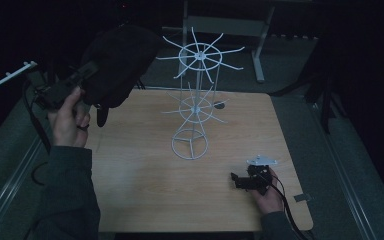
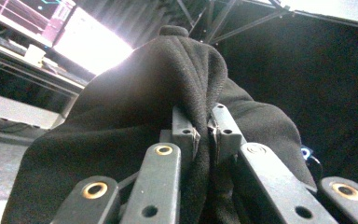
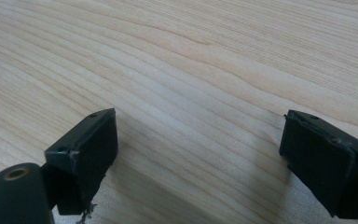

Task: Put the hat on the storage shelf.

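— Where was the hat [image 1: 120, 62]?
— Raised above the desk's [image 1: 145, 180] far left corner, pinched in the left gripper's [image 2: 204, 133] fingers.
— And the right gripper [image 1: 240, 181]?
— Low near the right edge, fingers spread.

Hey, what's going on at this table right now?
A person holds a hand-held gripper in each hand. The left hand-held gripper is shut on a black fleece cloth, lifted above the table's left edge beside a white wire rack with radiating hooks. The right hand-held gripper rests open near the light wooden table, holding nothing.
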The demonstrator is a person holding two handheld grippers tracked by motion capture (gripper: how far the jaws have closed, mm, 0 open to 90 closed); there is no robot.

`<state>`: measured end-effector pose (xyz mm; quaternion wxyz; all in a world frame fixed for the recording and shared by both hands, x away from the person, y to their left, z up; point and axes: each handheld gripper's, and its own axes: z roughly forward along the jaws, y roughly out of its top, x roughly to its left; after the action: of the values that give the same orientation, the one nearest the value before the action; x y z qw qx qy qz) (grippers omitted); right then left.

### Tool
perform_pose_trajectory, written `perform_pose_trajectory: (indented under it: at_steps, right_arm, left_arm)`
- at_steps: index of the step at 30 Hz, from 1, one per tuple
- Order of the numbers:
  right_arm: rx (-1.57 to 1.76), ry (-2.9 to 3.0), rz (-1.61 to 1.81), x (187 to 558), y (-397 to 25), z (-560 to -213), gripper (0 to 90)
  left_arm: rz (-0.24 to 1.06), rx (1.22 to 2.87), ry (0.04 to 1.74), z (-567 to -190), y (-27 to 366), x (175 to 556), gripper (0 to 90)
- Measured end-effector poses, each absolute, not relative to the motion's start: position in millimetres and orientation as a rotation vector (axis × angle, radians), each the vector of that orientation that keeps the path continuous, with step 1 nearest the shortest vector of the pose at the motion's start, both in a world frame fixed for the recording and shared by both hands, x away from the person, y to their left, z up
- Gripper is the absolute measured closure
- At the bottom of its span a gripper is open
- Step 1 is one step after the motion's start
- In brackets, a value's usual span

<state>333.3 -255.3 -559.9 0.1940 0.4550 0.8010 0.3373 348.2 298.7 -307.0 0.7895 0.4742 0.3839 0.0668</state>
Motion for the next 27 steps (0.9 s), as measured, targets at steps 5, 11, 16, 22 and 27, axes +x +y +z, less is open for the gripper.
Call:
perform_pose_trajectory:
  at_steps: [5, 11, 16, 22, 27]
  right_arm:
    - [1.276, 2.246, 0.946, 333, -255, -560, 11.0]
    - [1.275, 2.247, 0.945, 333, -255, -560, 11.0]
    - [1.276, 2.246, 0.946, 333, -255, -560, 11.0]
    - [1.276, 2.246, 0.946, 333, -255, -560, 11.0]
    - [1.274, 2.247, 0.945, 333, -255, -560, 11.0]
  left_arm:
    - [0.132, 1.024, 0.806, -307, 296, 349, 84.2]
    - [0.115, 1.035, 0.780, -307, 290, 350, 84.2]
    - [0.106, 1.063, 0.765, -308, 283, 352, 84.0]
    - [0.096, 1.095, 0.752, -308, 276, 354, 83.9]
    - [0.075, 1.119, 0.748, -311, 272, 355, 83.8]
